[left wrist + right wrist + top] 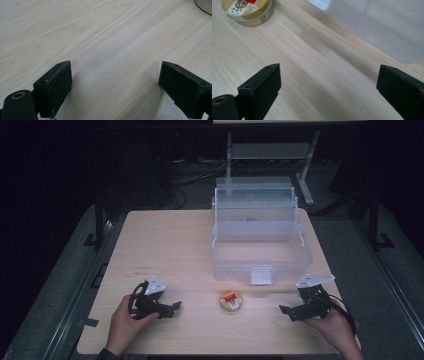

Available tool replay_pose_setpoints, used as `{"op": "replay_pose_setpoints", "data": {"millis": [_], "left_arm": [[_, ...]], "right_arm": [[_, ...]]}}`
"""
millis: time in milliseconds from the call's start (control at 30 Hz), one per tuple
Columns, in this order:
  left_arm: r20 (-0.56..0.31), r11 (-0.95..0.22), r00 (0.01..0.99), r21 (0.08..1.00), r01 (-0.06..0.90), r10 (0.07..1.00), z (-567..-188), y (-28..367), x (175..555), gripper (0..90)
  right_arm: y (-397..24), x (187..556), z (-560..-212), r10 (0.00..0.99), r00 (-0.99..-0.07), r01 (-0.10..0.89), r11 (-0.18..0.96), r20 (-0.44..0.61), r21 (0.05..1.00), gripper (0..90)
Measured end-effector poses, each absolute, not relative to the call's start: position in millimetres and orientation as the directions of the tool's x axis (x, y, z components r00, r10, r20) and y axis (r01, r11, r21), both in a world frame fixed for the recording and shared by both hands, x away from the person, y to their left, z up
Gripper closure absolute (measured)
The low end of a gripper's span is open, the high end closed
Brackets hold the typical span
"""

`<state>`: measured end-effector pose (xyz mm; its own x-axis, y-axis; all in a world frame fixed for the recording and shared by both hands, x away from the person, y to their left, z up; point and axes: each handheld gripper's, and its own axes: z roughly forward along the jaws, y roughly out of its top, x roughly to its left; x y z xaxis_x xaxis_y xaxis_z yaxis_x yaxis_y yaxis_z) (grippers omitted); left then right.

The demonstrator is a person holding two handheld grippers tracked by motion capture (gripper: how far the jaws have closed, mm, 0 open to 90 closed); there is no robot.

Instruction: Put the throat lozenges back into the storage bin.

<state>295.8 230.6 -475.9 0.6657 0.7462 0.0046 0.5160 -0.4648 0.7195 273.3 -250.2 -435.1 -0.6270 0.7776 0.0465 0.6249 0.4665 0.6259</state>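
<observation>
A small round tin [231, 300] with a gold, red and white lid lies flat near the table's front edge, between my two grippers. In the right gripper view the tin [247, 11] sits at the upper left. Its rim [204, 4] peeks into the left gripper view's top right corner. My left gripper [172, 308] rests low to the left of the tin, jaws wide apart, nothing between them [115, 82]. On the tin's right, my right gripper [286, 312] is open too and holds nothing [329, 85]. A clear plastic storage box [260, 237] stands open behind the tin.
The clear box's front wall [377, 27] is close ahead of my right gripper. Its lid stands raised at the back with a white latch [261, 275] at the front. The light wooden table [165, 245] has bare surface on its left half. Dark floor and a desk frame lie beyond.
</observation>
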Motion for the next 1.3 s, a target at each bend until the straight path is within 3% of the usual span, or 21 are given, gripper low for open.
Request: {"op": "replay_pose_setpoints", "data": {"millis": [1300], "left_arm": [[0.005,-0.466,0.666,0.719,0.516,0.746,-475.9,230.6,295.7,10.8]], "right_arm": [[-209.8,278.8,-425.0,0.697,-0.716,0.569,0.555,0.035,0.607,5.8]]}}
